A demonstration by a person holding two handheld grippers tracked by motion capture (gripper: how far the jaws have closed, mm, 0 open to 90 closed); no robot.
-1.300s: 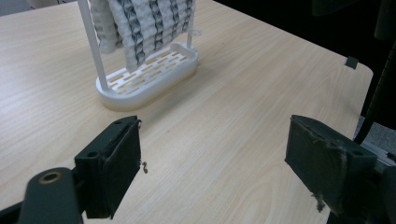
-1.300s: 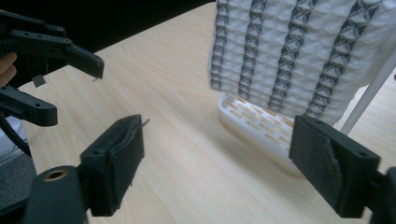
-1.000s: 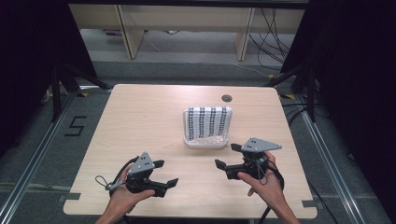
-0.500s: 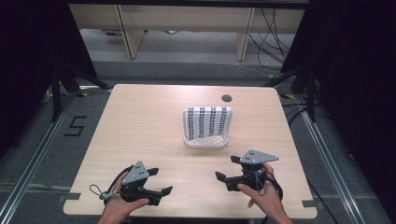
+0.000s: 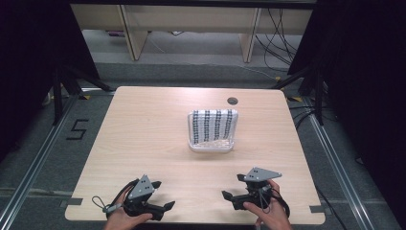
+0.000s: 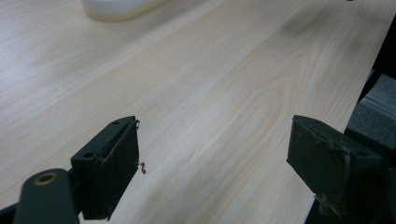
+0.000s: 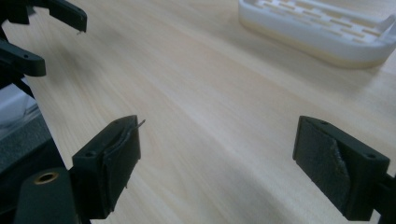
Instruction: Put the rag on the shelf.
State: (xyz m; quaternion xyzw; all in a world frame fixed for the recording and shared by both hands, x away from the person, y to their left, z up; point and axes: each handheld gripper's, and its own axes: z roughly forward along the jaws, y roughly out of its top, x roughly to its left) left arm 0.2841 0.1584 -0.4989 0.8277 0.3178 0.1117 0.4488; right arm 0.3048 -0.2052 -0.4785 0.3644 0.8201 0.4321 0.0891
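Near edge of the table (image 5: 143, 143): both grippers sit low at the person's side, hands wrapped round them. Left gripper (image 5: 160, 211) is at the near left edge, jaws spread wide and holding nothing; in the left gripper view its two black jaws stand far apart over bare wood. Right gripper (image 5: 231, 196) is at the near right, jaws also wide and empty, pointing toward the left one; grey three-cornered plate on top.

Change: a second ago both grippers were further up the table, the right one just below the tray. Half a second ago they were lower. Now both are lower again, pulled back to the near edge. Jaw spread looks about the same across all three.

Further out, middle of the table, slightly right: white slatted tray (image 5: 212, 139) with a black-and-white patterned cloth (image 5: 214, 124) lying folded in it, the cloth looks propped against the far side. The right gripper view catches the tray's front rim well apart from its jaws. Beyond that, a round cable hole (image 5: 232, 101) near the far edge.

Judgement: cloth rests in the tray, both claws empty and retreating, so the placing step looks finished and this reads as a return to rest. Nothing left to grasp.
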